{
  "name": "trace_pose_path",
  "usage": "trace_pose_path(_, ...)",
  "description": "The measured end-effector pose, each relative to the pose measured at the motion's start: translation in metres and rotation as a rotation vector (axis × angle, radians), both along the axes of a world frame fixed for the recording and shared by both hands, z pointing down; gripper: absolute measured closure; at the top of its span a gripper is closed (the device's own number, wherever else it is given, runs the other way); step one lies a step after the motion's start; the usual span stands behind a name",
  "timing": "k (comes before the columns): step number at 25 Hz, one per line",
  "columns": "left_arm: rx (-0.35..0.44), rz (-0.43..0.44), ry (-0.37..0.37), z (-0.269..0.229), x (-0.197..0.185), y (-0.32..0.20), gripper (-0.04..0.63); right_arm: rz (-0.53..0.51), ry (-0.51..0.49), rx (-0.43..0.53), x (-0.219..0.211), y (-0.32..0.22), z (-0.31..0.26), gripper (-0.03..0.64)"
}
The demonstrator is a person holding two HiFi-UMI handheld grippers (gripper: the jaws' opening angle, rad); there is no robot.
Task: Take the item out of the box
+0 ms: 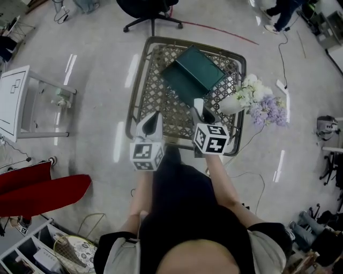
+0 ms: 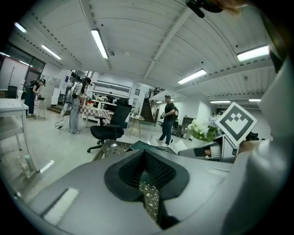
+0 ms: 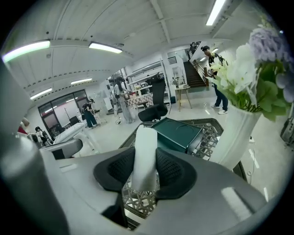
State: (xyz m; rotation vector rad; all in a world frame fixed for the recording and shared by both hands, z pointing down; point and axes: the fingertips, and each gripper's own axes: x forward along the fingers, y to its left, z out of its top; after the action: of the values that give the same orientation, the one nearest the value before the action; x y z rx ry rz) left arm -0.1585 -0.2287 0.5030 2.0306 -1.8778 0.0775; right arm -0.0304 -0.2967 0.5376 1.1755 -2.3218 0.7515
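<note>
The right tongs [image 3: 145, 170] are clamped on a white tube-shaped item [image 3: 146, 147], held at centre frame outside the dark green box [image 1: 194, 74] just above it. The left tongs [image 2: 148, 179] stand slightly apart, empty. Both hang over the lattice counter [image 1: 140, 80].

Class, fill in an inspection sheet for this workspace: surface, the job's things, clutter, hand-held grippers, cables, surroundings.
Surface: lattice-top table with a metal rim.
Job's things: dark green box on the table's far part; white cylinder outside the box, held above the lattice.
Clutter: white vase of flowers at the table's right edge.
Grippers: left hand-held gripper, jaws apart, nothing between them; right hand-held gripper, shut on the white cylinder.
Cables: red cable on the floor beyond the table; dark cable to its right.
Surroundings: office chair, white side table, people far off.
</note>
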Motion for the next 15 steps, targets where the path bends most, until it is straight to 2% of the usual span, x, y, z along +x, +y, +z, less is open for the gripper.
trace_pose_path(8,0.030,0.014,-0.013,-0.020,0.010,0.013,0.586,-0.001,-0.072,0.054,0.013,0.019,-0.040,0.476)
trace_pose_path(15,0.069,0.042,-0.026,-0.042,0.018,0.016,0.586,-0.019,-0.071,0.156,0.023,0.028,-0.066,0.476)
